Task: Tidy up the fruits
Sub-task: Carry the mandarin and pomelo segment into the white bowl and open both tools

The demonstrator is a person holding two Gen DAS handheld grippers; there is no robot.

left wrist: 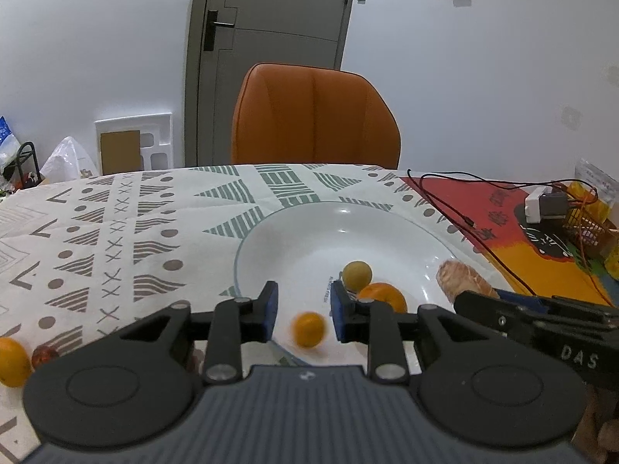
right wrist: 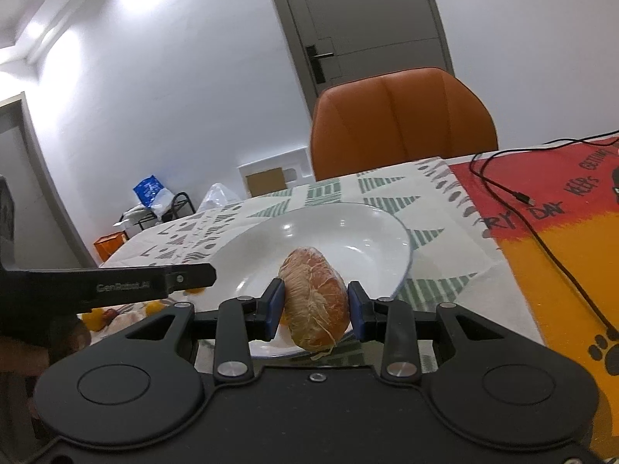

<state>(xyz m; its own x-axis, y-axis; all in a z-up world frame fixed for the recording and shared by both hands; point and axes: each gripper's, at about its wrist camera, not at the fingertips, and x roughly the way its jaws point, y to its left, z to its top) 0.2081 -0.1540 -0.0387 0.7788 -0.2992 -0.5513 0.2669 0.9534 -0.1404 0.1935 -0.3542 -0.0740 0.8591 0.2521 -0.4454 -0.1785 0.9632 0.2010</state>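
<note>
A white plate (left wrist: pixel 309 228) sits on the patterned tablecloth. In it lie a greenish-yellow round fruit (left wrist: pixel 356 274) and an orange (left wrist: pixel 383 297). My left gripper (left wrist: pixel 303 311) is open above the plate's near rim; a small orange fruit (left wrist: pixel 308 329), blurred, is in the gap between its fingers, touching neither. My right gripper (right wrist: pixel 315 311) is shut on a peeled citrus piece (right wrist: pixel 314 303) and holds it over the plate (right wrist: pixel 348 228). The piece also shows in the left wrist view (left wrist: pixel 460 276).
An orange (left wrist: pixel 13 361) and a small dark red fruit (left wrist: pixel 43 355) lie on the cloth at the left. An orange chair (left wrist: pixel 315 116) stands behind the table. A black cable (left wrist: pixel 448 208), a white adapter (left wrist: pixel 536 205) and a basket (left wrist: pixel 588 220) are at the right.
</note>
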